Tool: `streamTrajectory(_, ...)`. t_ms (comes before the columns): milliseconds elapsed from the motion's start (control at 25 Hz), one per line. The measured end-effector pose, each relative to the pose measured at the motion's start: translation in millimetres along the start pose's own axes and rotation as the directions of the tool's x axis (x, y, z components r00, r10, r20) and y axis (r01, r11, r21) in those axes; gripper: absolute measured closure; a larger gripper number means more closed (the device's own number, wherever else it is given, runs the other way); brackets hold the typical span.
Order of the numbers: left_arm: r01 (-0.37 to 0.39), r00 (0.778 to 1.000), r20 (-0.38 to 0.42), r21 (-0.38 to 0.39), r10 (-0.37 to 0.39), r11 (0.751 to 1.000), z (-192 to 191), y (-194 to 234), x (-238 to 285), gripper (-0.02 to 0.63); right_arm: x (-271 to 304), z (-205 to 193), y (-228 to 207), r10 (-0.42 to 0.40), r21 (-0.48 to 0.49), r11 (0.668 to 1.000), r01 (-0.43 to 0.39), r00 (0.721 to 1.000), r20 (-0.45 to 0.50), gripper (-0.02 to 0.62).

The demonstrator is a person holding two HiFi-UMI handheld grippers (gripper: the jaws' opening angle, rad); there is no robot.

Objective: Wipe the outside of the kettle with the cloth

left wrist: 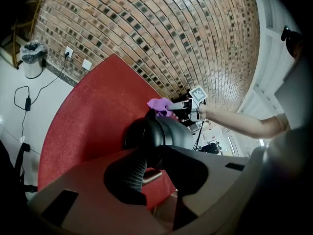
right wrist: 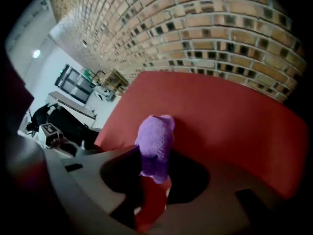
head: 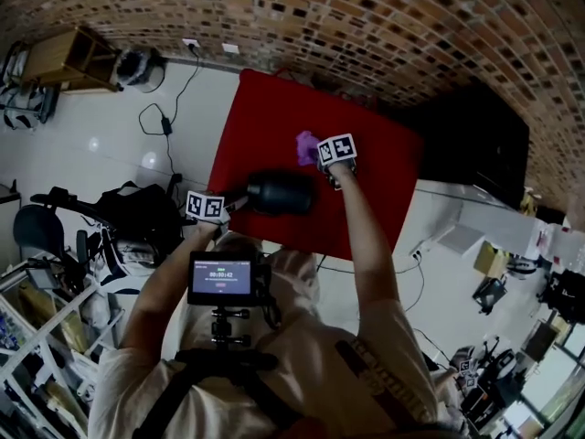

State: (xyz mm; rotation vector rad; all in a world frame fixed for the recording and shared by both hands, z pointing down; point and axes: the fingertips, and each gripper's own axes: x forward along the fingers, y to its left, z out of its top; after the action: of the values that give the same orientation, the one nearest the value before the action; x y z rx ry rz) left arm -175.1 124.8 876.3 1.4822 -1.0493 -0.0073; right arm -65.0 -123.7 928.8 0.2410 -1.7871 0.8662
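**Cloth poised just past the kettle's far side**

My left gripper is nearly shut, clamped on the kettle's handle, whose ribbed grip sits between the pads in the left gripper view. The black kettle lies on the red tabletop, near its front edge. Its long axis runs across me, from the handle at my left jaws to the rounded body on the right.

My right gripper is pinched tight on the purple cloth, which bunches up out of the closed jaws (nothing else is in them). It hangs just beyond the kettle's far side and a little to the right. From the left gripper view the cloth shows right over the kettle's top edge, though I cannot tell whether it touches.

So the kettle lies toward me and slightly left of the cloth, and my right hand is the one placed to wipe. I judge the next move to be a short pull back and down onto the body. Beyond the kettle the red top is bare up to the brick wall, with room to sweep right too.
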Motion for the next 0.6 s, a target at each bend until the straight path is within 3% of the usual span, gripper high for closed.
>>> streamTrajectory(80,-0.010,1.000,0.001,0.005,0.010,1.000,1,-1,0,0.506,13,25,51,0.153,-0.081,0.985,-0.151,0.988,0.020,0.431)
streamTrajectory(160,-0.015,1.000,0.008,0.009,0.014,1.000,1,-2,1,0.506,36,17,97,0.255,-0.165,0.949,-0.269,0.961,-0.103,0.431)
streamTrajectory(200,-0.014,1.000,0.011,0.006,0.014,1.000,1,-2,1,0.506,49,6,108,0.246,-0.197,0.940,-0.280,0.952,-0.180,0.431)
streamTrajectory(280,-0.009,1.000,0.020,-0.011,0.009,1.000,1,-2,3,0.506,69,-16,104,0.152,-0.226,0.948,-0.224,0.943,-0.297,0.433)
streamTrajectory(360,-0.005,1.000,0.029,-0.024,0.006,1.000,1,-2,3,0.506,73,-32,78,0.079,-0.200,0.967,-0.158,0.932,-0.355,0.434)
streamTrajectory(600,0.009,0.999,0.051,-0.012,-0.008,1.000,3,-1,-1,0.505,27,-86,-14,0.021,-0.067,0.996,-0.054,0.907,-0.420,0.434)
